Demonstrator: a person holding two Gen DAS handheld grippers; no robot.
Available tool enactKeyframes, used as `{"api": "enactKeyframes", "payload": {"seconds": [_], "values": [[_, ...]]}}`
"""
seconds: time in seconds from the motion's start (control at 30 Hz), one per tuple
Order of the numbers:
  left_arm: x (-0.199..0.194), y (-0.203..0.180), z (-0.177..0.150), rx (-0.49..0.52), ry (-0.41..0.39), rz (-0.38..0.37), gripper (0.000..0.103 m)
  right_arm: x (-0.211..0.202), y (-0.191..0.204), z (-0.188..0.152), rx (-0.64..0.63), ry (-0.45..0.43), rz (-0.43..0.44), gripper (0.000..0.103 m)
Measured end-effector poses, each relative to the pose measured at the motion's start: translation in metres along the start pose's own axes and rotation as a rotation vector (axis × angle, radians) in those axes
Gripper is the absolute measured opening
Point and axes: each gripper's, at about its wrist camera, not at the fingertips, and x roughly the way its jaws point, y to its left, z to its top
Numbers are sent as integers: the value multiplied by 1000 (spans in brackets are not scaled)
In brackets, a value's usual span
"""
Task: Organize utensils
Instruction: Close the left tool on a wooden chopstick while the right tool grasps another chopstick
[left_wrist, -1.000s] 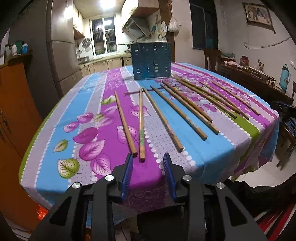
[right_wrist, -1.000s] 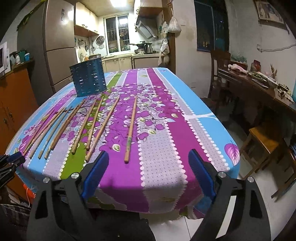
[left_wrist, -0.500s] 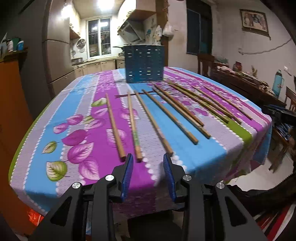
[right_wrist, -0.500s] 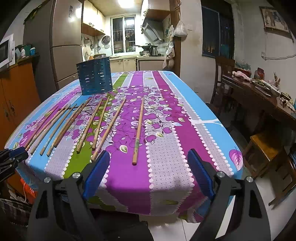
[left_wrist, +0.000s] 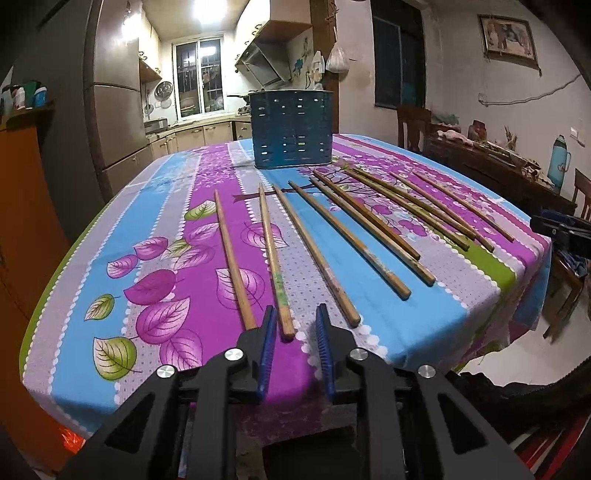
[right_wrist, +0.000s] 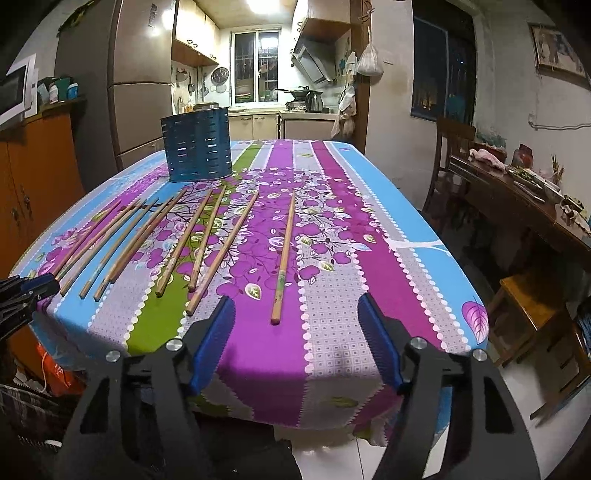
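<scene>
Several wooden chopsticks (left_wrist: 369, 236) lie side by side on the flowered tablecloth (left_wrist: 166, 295), thick ends towards me. A blue perforated utensil holder (left_wrist: 291, 129) stands upright behind them. My left gripper (left_wrist: 295, 314) hovers at the near table edge. Its jaws are closing, and the thick end of the green-marked chopstick (left_wrist: 275, 266) sits in the gap, untouched by either pad. In the right wrist view the holder (right_wrist: 197, 147) stands back left. My right gripper (right_wrist: 295, 301) is closing too, still wide, around the end of a lone chopstick (right_wrist: 284, 258) without touching it.
The table edge runs just under both grippers, and the cloth (right_wrist: 332, 354) hangs over it. An orange cabinet (right_wrist: 33, 173) stands on the left, a wooden stool (right_wrist: 532, 306) and a cluttered sideboard (right_wrist: 517, 195) on the right. My left gripper (right_wrist: 26, 291) shows at the right view's left border.
Both grippers' jaws have narrowed, the left to a small gap. The left gripper has crept forward, so a chopstick end now lies between its fingers. The chopsticks have not moved.
</scene>
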Motion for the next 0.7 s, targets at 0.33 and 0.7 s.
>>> {"api": "enactKeyframes", "payload": {"seconds": [0.33, 0.7], "values": [[1, 3, -2, -30, -26, 24, 9, 8, -1, -1, -38, 10, 3, 23], [0, 0, -4, -34, -41, 44, 8, 24, 63, 0, -160, -5, 205, 20]]}}
